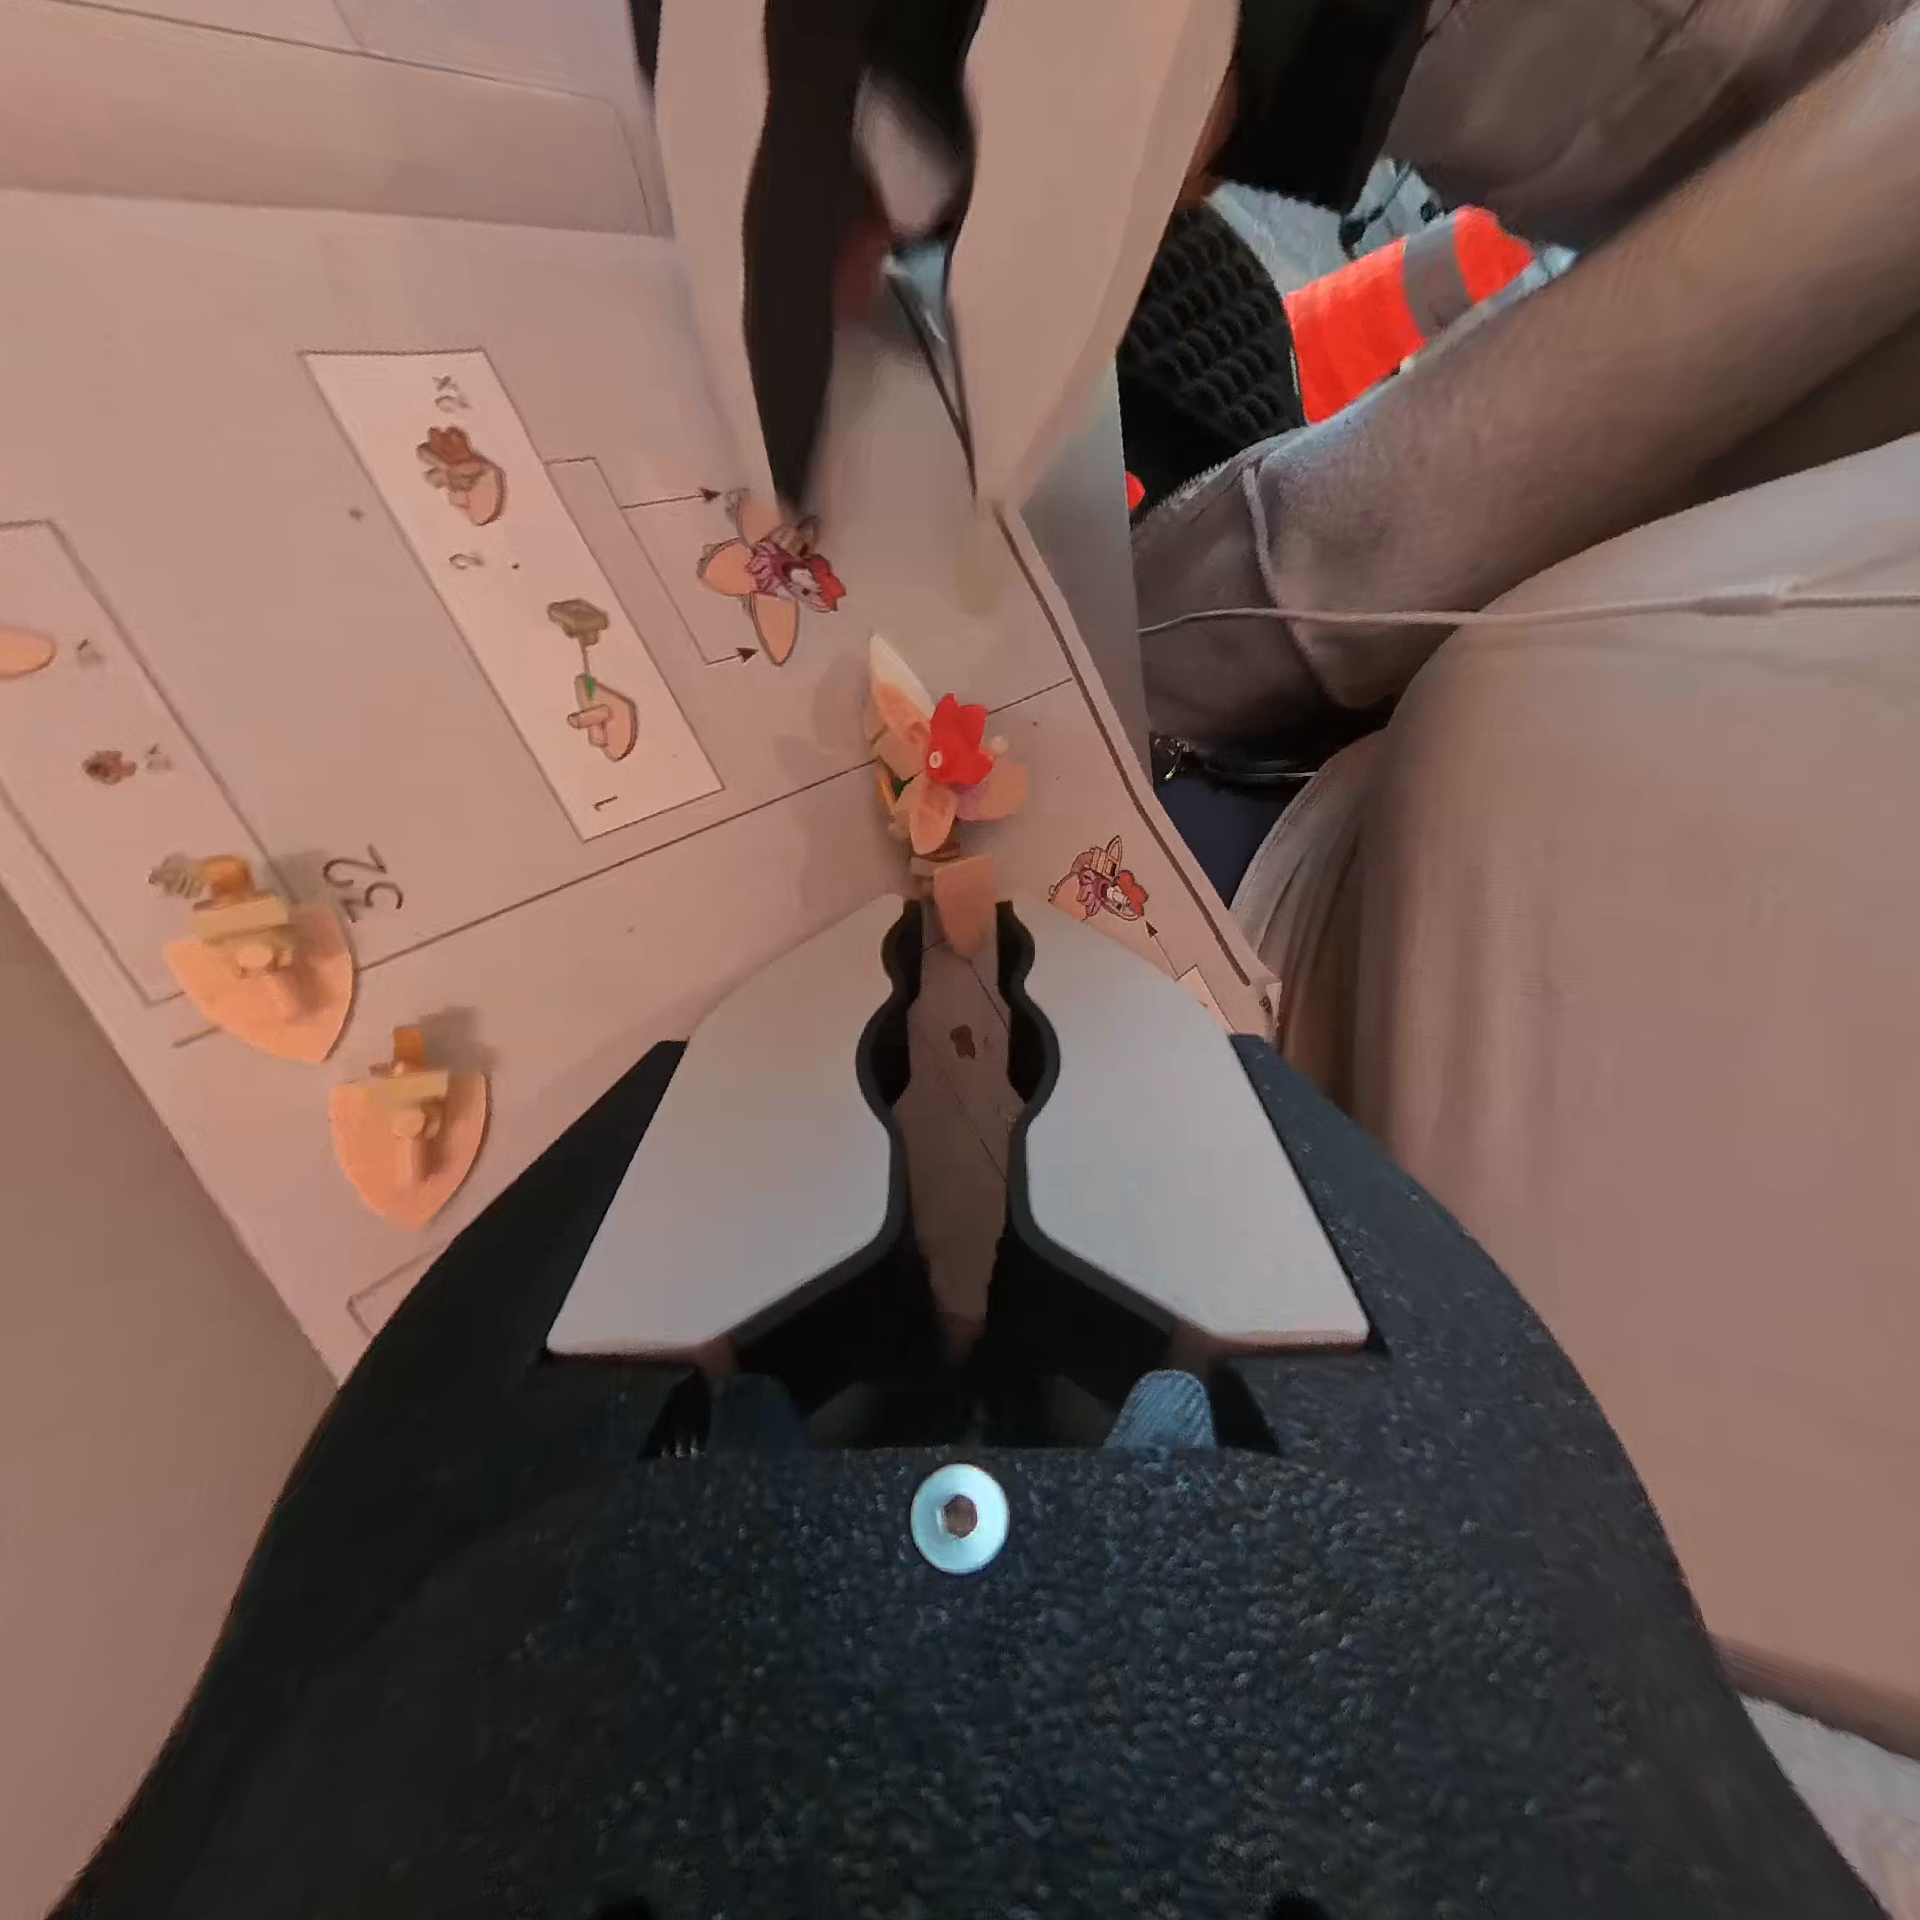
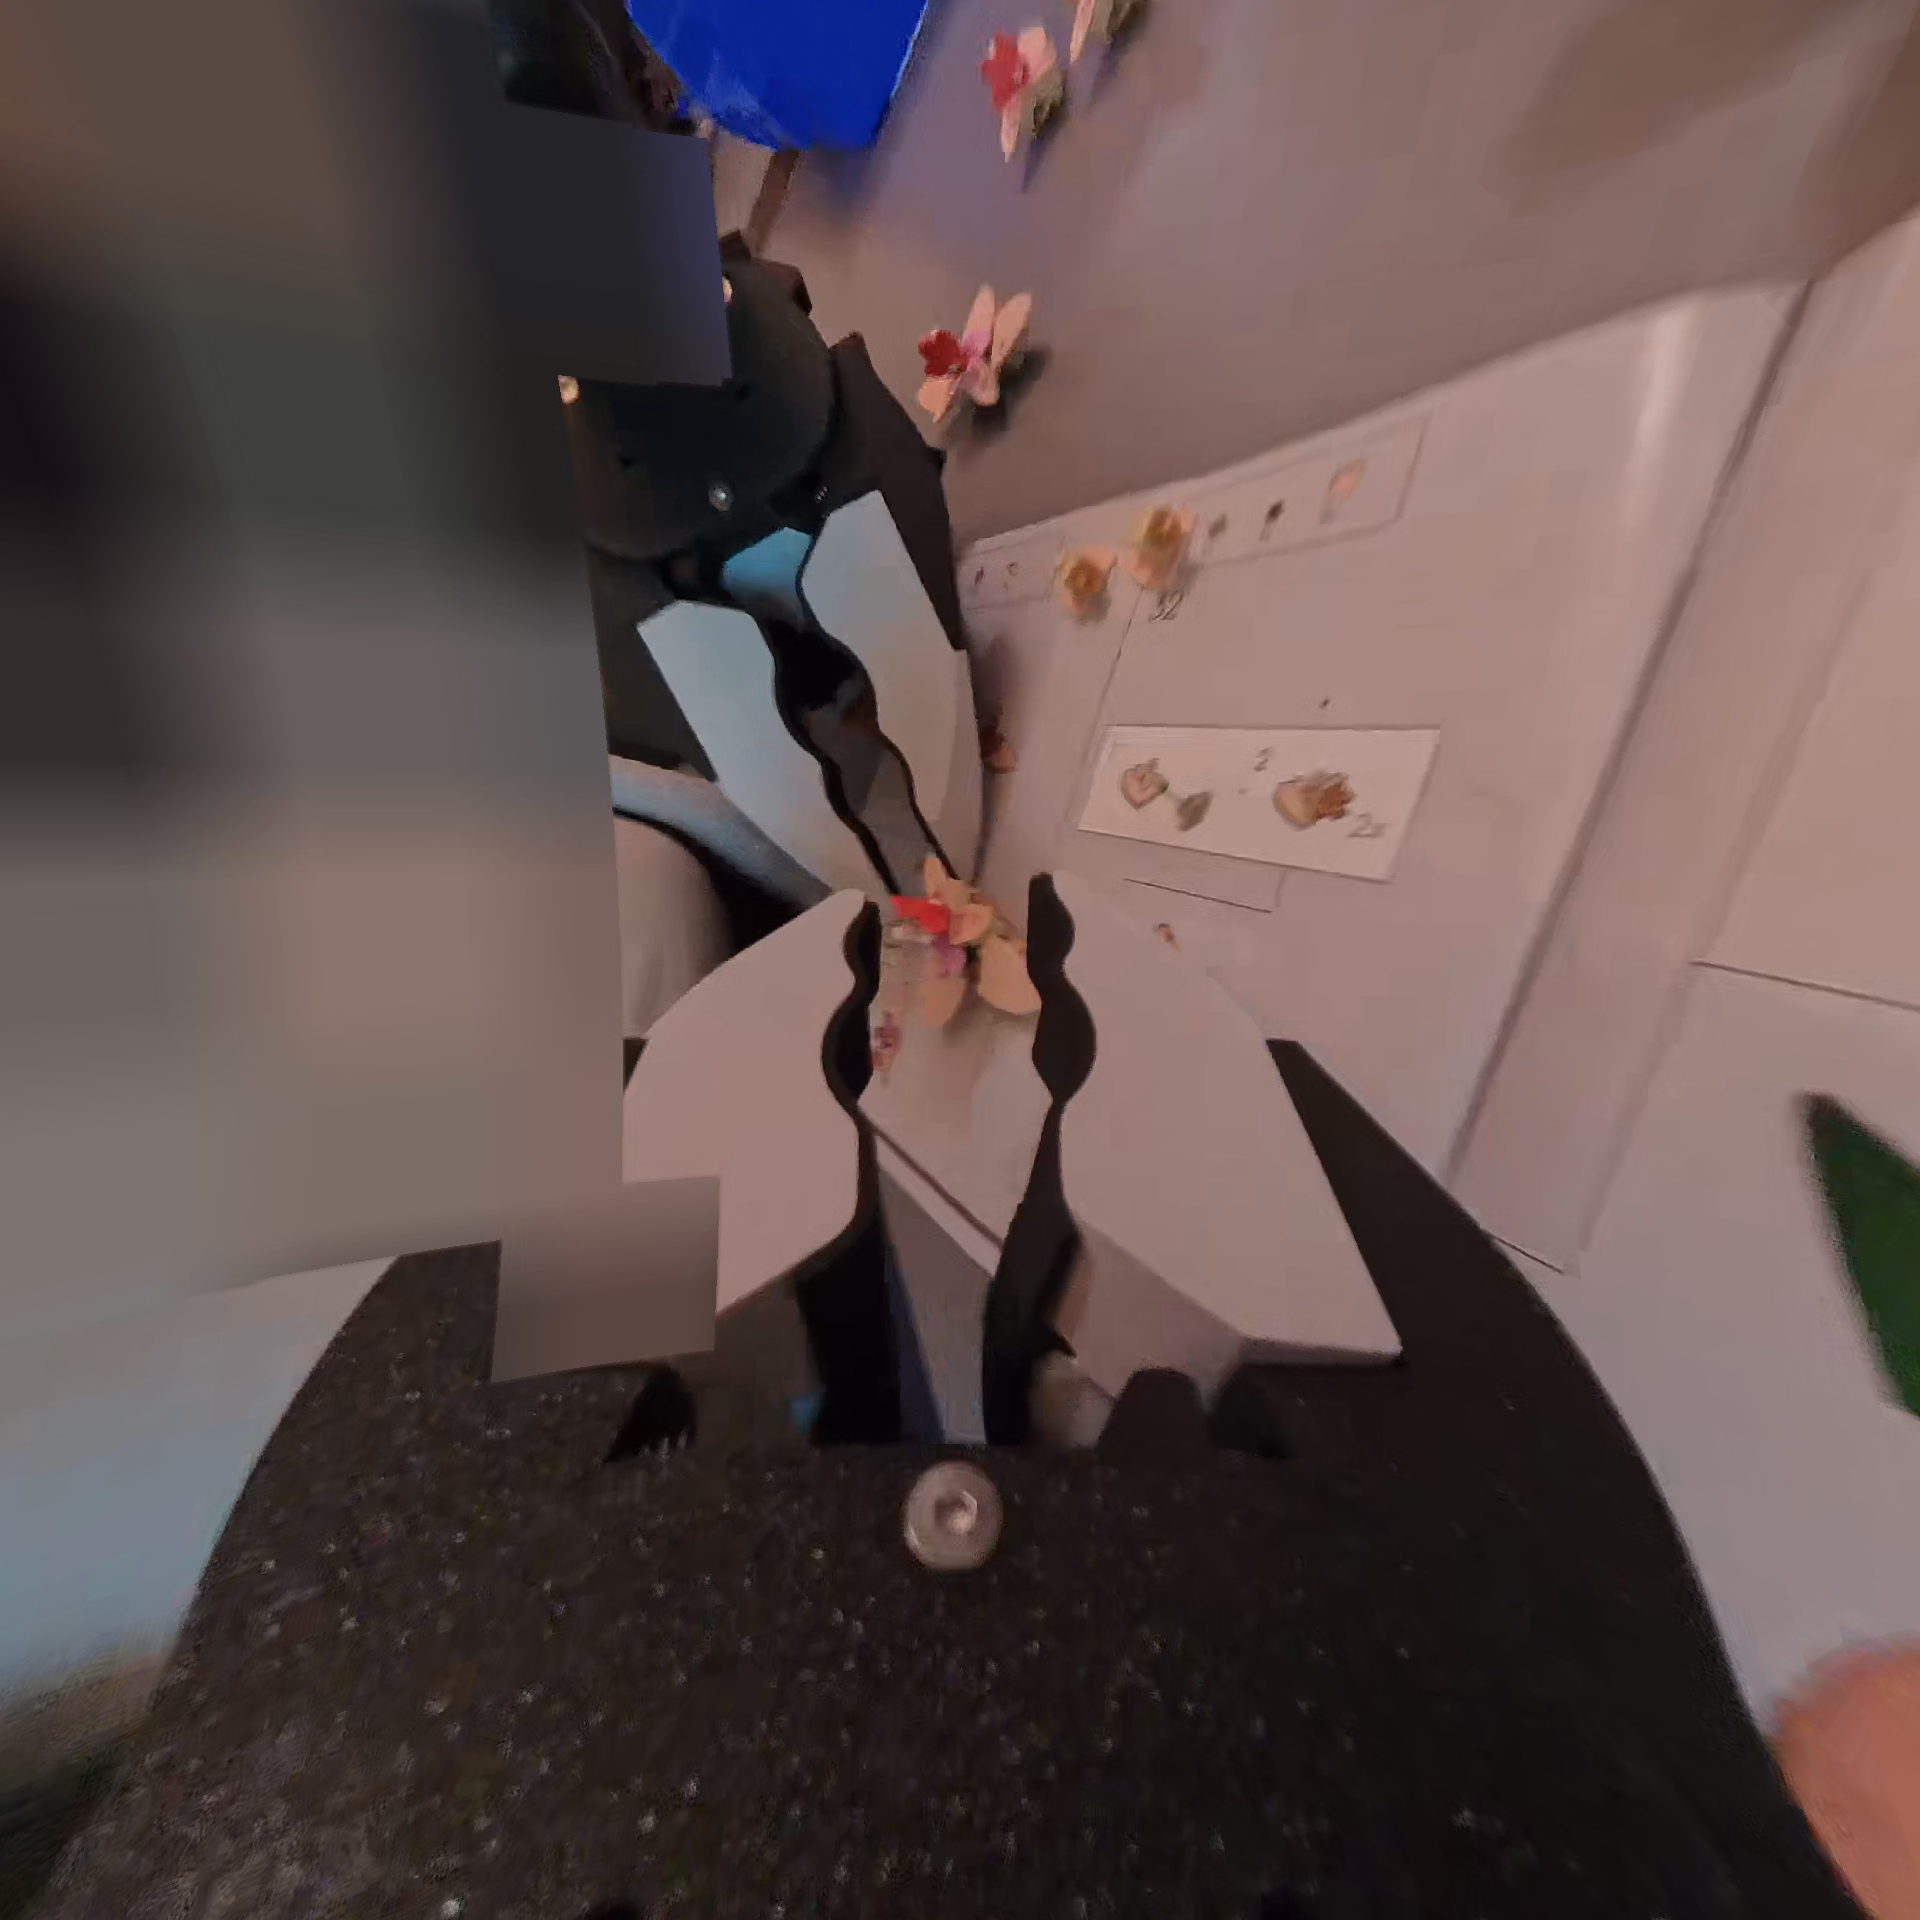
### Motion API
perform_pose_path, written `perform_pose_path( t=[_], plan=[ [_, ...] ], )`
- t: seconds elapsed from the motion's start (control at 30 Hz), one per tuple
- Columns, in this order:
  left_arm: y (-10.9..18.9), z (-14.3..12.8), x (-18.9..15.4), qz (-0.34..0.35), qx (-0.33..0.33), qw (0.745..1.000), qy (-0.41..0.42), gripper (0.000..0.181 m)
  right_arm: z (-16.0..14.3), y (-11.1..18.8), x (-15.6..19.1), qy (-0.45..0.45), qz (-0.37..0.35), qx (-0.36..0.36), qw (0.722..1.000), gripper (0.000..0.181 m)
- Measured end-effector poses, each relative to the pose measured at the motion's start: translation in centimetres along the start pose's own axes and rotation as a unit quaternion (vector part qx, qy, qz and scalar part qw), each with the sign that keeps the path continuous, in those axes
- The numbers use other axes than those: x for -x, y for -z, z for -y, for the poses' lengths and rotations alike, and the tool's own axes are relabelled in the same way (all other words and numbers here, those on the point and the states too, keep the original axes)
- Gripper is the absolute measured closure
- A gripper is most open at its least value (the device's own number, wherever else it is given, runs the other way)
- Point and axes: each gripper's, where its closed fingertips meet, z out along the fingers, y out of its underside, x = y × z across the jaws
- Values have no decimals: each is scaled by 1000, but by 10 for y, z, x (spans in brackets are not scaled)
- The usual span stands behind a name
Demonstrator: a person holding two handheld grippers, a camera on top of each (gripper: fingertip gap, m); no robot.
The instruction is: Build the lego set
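Observation:
My left gripper [image 1: 958, 920] is shut on the lower peach petal of a small lego flower [image 1: 940, 769] with a red centre and holds it over the instruction booklet [image 1: 312, 644]. My right gripper [image 2: 951, 914] is open, and the flower [image 2: 971, 951] sits between its fingertips, touching neither finger that I can tell. In the left wrist view the right gripper [image 1: 883, 520] comes in blurred from above. In the right wrist view the left gripper [image 2: 920, 842] reaches in from the upper left. Two loose peach petal pieces [image 1: 265, 966] [image 1: 410, 1122] lie on the booklet.
Two finished flowers [image 2: 977, 353] [image 2: 1023, 78] lie on the grey table beyond the booklet [image 2: 1558, 727]. A blue object [image 2: 790, 62] is at the far edge. A green leaf piece [image 2: 1870, 1247] lies at the right. A person's lap and sleeve [image 1: 1558, 935] are close beside the booklet.

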Motion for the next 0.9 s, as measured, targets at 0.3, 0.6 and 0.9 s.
perform_pose_path(
  t=[0.3,0.6,0.9],
  plan=[
    [11,-4,6,90,-26,995,-12,172,-13,-2,18,375,-151,-20,914,180],
    [7,-8,1,109,-32,993,25,168,-14,-30,8,409,-150,47,899,160],
    [8,-4,3,68,-45,992,93,166,-20,-25,-12,335,-176,61,923,178]
  ],
)
